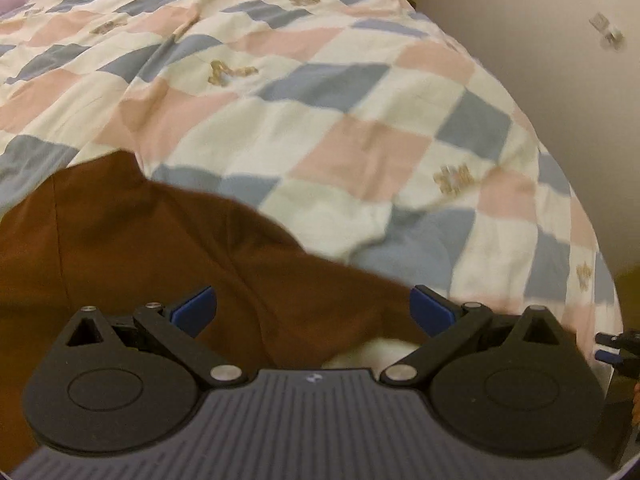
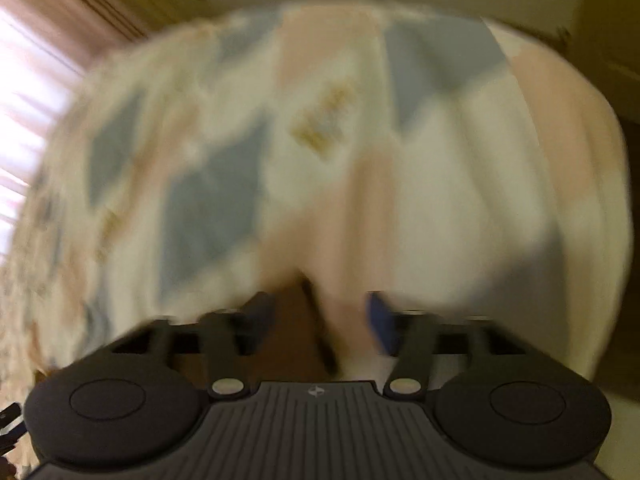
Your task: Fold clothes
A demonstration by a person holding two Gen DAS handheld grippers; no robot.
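Left tongs [image 1: 313,311] open wide over brown cloth [image 1: 140,248], gripping nothing. Right tongs [image 2: 318,318] open too, brown cloth between blurry blue pads, not pinched. Cloth flat on checked quilt [image 1: 360,120] on bed, probably for easy folding.

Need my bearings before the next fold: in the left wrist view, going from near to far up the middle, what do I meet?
Left gripper, open with nothing between its pads → brown garment → checked quilt in pink, blue and cream → pale wall beyond the bed's far edge.
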